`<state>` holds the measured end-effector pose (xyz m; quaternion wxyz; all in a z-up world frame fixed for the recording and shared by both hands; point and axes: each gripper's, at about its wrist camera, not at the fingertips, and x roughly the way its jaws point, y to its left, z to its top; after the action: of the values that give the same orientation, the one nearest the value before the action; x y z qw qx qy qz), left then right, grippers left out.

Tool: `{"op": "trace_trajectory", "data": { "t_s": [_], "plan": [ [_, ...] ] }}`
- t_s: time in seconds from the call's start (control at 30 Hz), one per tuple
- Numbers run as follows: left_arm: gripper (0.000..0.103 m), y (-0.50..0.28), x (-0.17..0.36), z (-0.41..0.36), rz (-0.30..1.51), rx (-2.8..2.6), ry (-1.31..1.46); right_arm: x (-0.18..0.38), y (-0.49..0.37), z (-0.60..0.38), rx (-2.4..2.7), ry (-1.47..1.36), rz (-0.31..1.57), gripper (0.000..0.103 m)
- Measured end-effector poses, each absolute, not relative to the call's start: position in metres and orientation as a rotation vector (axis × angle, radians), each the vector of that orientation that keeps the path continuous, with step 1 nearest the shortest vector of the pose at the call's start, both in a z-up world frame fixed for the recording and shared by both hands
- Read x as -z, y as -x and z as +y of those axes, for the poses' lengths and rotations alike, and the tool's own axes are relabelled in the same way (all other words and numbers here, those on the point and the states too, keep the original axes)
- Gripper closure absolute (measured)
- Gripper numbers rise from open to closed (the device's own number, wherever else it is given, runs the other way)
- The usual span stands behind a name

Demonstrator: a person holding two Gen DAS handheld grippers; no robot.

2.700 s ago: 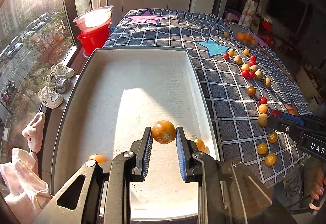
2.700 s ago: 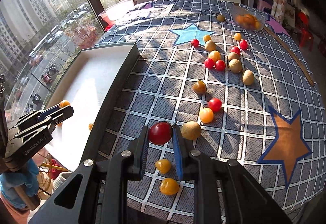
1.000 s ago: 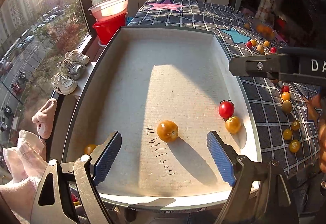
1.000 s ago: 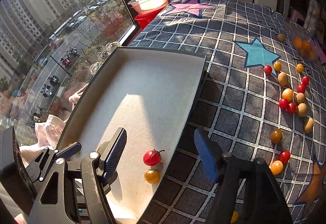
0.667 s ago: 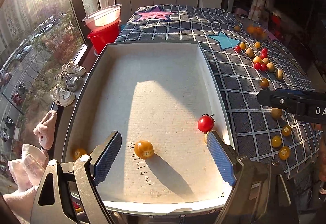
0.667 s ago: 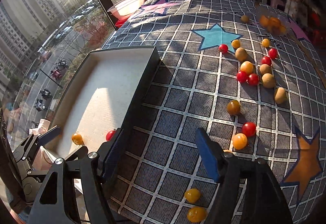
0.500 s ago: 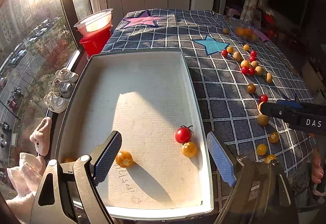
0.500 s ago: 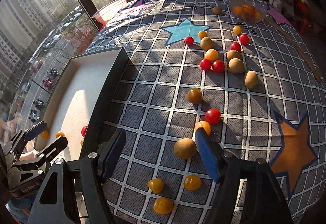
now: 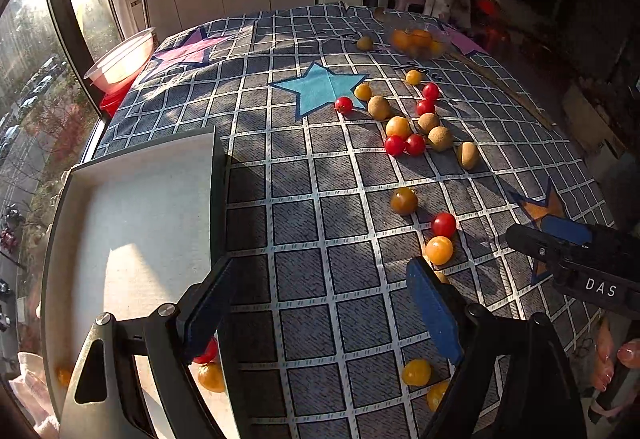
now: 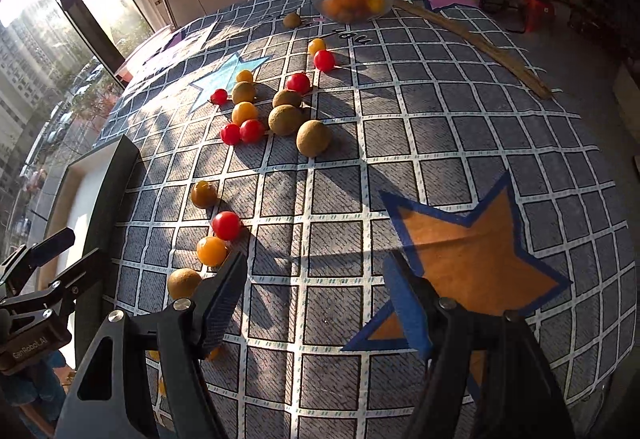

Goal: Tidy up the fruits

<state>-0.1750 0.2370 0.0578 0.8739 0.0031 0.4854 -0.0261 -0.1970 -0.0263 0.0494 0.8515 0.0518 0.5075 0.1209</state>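
Note:
Small fruits lie scattered on the checked tablecloth: red tomatoes, orange ones and tan round fruits. The white tray sits at the left with a red tomato and orange tomatoes near its front corner. My left gripper is open over the cloth beside the tray's right wall, nothing between its pads. My right gripper is open above bare cloth next to the orange star, with an orange tomato and a tan fruit just left of its left finger.
A glass bowl of oranges stands at the far side with a wooden stick beside it. A pink basin on a red bucket sits by the window. The right gripper's body shows at the right of the left wrist view.
Both grippers have swung right, from over the tray to over the cloth. The tray has slid to the left of both views. Jaws have stayed open and empty.

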Motion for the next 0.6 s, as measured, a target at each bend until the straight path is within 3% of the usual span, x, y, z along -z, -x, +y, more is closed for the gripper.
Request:
{"op": "trace_trajectory", "data": {
  "t_s": [0.6],
  "plan": [
    [0.017,0.111,-0.019,0.202,1.091,0.061,-0.028,-0.038,0.134,-0.025,-0.283,-0.129,1.060,0.039]
  ]
}}
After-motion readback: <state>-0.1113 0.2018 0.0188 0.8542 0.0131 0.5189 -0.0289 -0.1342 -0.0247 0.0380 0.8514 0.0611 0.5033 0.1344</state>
